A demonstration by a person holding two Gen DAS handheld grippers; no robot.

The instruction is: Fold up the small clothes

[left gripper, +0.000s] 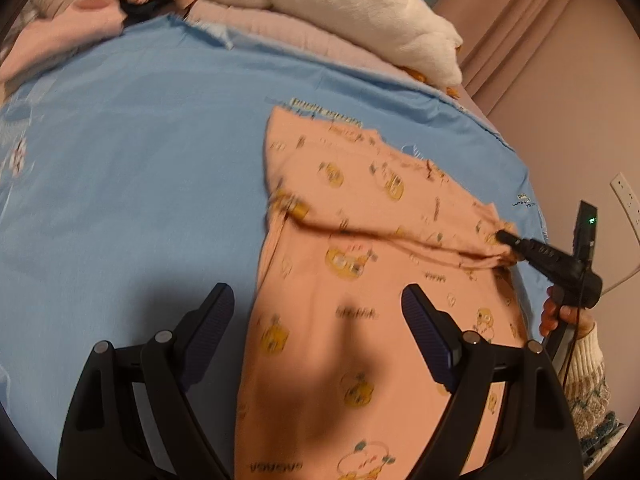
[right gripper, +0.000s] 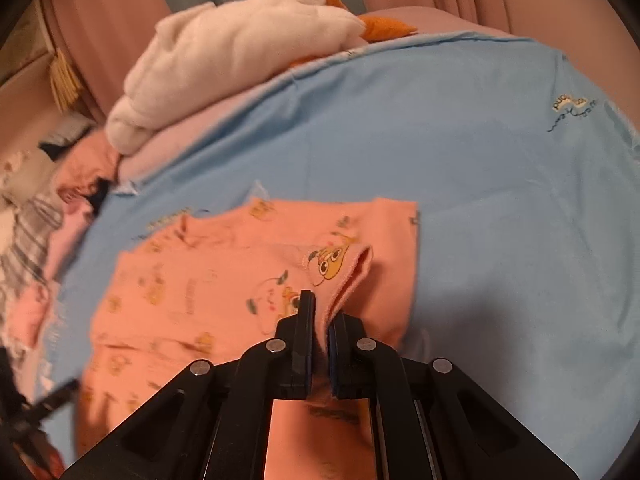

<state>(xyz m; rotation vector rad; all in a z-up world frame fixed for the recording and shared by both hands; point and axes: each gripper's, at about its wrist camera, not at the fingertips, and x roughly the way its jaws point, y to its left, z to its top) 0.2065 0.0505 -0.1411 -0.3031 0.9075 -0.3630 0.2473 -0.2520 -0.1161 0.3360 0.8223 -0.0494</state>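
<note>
So far you are mid-fold: one garment, peach with cartoon prints, lies on the blue sheet toward its right edge, one side lifted and partly carried over the body. Your right gripper is clenched on that lifted hem. Your left gripper hangs released above the near part of the cloth, touching nothing.

Left to do, by my reading: lay the flap down, then the remaining folds.

Count:
- garment in work: one
- grippers: two
- white plush at the sheet's far edge: one
- unfolded clothes heap at the far left corner: pieces too jumbled to count
</note>
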